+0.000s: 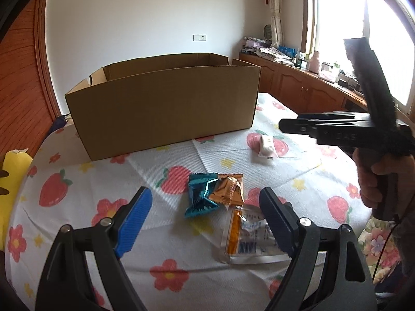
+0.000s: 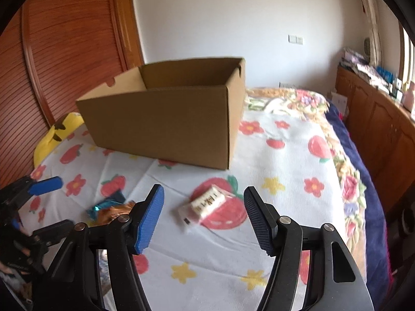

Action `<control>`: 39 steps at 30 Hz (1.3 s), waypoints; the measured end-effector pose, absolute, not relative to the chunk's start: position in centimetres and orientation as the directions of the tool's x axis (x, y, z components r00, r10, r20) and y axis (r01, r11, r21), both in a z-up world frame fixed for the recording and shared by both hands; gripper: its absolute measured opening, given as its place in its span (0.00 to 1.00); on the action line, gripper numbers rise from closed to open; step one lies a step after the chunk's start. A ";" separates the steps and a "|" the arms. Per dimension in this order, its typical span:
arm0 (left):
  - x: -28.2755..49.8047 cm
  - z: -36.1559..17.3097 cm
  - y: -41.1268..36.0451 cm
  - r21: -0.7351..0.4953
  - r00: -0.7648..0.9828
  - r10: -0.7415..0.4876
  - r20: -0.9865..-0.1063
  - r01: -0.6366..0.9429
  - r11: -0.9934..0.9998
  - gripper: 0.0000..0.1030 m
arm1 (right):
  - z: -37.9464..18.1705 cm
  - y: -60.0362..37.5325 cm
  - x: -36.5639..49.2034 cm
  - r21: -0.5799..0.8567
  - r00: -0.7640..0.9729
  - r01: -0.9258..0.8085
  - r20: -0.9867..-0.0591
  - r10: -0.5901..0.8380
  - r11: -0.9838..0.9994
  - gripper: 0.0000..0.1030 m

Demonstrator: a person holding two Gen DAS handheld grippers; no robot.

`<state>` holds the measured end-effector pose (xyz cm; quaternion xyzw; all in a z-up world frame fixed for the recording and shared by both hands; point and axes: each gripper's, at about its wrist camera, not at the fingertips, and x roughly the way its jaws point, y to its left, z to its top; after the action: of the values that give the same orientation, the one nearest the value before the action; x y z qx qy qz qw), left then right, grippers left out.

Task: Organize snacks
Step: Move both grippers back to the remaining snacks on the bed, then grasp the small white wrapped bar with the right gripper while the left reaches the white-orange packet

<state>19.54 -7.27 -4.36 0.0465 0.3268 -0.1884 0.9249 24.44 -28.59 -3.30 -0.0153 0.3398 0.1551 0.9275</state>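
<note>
Bedroom, strawberry-print bedspread (image 1: 160, 235) on a bed. Landmark: open brown cardboard box (image 1: 166, 108), interior not visible. Near side of box: crinkled teal foil packet (image 1: 201, 194) touching orange foil packet (image 1: 229, 189), clear plastic pouch (image 1: 246, 238) just nearer than them; small white wrapped snack (image 2: 205, 204) off toward box's right end. Left claw (image 1: 205, 220) wide open, empty, over the foil pair. Right claw (image 2: 203, 220) wide open, empty, framing the white snack. Judgement: all light, soft, slippery; pinch mid-body. Open bedspread before box; near box wall must be cleared.
</note>
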 end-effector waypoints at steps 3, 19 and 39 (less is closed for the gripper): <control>19.2 -4.6 -7.1 -0.056 0.709 -0.325 -0.626 0.374 0.926 0.83 | -4.3 -28.9 25.5 0.113 0.692 -0.285 -0.662 0.286 0.952 0.63; 18.3 -5.5 -7.3 -0.111 0.674 -0.361 -0.644 0.384 0.917 0.83 | -7.8 -26.7 28.7 0.075 0.601 -0.267 -0.766 0.227 0.961 0.23; 18.6 -7.1 -11.0 -0.082 0.605 -0.362 -0.709 0.439 0.895 0.83 | -6.5 -28.9 20.7 0.048 0.647 -0.318 -0.719 0.254 0.947 0.21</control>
<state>18.58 -10.99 -7.07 0.0501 0.3839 -0.2237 0.8945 20.65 -28.86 -6.53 -0.0413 0.3894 0.1576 0.9065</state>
